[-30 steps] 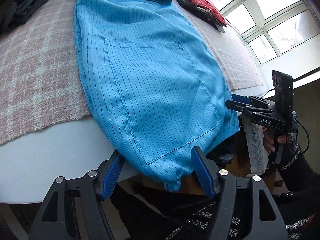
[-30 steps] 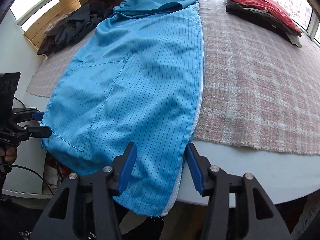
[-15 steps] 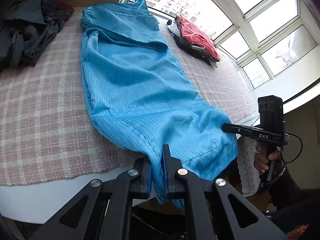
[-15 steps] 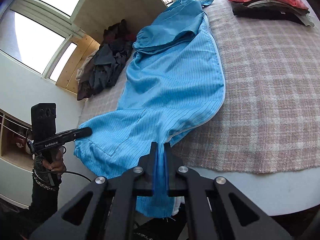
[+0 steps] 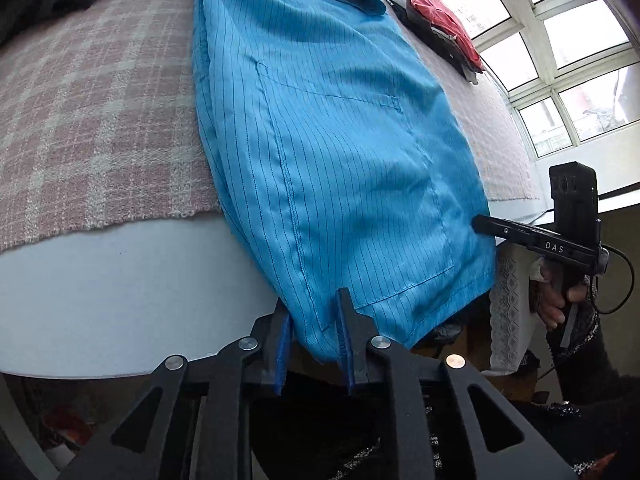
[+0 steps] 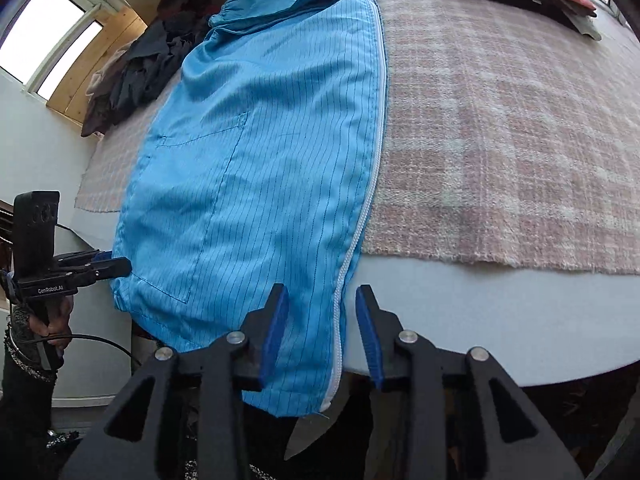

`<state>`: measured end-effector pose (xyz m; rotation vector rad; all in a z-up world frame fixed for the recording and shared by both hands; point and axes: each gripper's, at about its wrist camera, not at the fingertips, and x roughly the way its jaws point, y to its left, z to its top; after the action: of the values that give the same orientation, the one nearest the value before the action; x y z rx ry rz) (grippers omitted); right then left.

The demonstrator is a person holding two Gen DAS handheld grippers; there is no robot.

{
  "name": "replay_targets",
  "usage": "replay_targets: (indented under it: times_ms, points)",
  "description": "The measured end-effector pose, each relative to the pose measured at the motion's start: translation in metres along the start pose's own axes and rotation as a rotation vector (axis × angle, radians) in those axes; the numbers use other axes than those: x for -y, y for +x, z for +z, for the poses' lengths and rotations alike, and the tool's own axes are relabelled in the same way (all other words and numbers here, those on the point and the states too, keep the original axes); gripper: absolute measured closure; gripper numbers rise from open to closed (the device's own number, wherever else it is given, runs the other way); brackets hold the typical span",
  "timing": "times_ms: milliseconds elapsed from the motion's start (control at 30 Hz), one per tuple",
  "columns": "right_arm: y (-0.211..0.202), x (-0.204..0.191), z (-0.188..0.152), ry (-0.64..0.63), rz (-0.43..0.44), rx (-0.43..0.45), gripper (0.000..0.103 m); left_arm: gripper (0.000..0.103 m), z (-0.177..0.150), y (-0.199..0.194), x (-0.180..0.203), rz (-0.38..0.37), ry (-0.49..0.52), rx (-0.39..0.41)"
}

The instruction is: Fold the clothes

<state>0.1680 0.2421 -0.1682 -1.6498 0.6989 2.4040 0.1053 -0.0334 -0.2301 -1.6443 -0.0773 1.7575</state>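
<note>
A blue pinstriped garment with a white zipper edge lies lengthwise on the plaid-covered table, its hem hanging over the near edge; it also shows in the right wrist view. My left gripper is open, its fingers astride one hem corner. My right gripper is open, its fingers astride the zipper-side hem corner. Each gripper also shows in the other's view: the right, the left.
A pink plaid cloth covers the white table. A folded stack with a red top lies at the far right. A heap of dark clothes lies at the far left. Windows stand behind.
Both grippers, shut on the hem half a second ago and lifted, have come down and opened; the hem hangs loose over the table edge again.
</note>
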Motion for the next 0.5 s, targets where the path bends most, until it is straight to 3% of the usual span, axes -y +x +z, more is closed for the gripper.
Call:
replay_targets:
  times_ms: [67, 167, 200, 233, 267, 367, 500]
  points:
    - [0.001, -0.009, -0.007, -0.059, -0.041, 0.001, 0.059, 0.067, -0.003, -0.002, 0.0, 0.01, -0.007, 0.031]
    - [0.007, -0.024, -0.015, -0.136, -0.038, -0.007, 0.059, 0.069, -0.003, -0.001, 0.013, 0.086, 0.045, 0.056]
    - [0.008, -0.029, -0.017, -0.158, -0.035, -0.003, 0.064, 0.07, -0.004, 0.001, 0.02, 0.116, 0.076, 0.053]
    - [0.009, -0.032, -0.017, -0.17, -0.03, -0.004, 0.084, 0.075, -0.004, 0.004, 0.026, 0.144, 0.109, 0.046]
    - [0.009, -0.033, -0.016, -0.172, -0.02, -0.005, 0.091, 0.082, -0.005, 0.005, 0.032, 0.164, 0.136, 0.039]
    - [-0.001, -0.02, -0.01, -0.103, 0.079, 0.015, 0.098, 0.092, -0.005, 0.003, 0.037, 0.171, 0.169, 0.038]
    - [-0.032, -0.004, 0.005, 0.013, 0.208, 0.071, 0.099, 0.095, -0.003, -0.018, 0.037, 0.119, 0.156, 0.067]
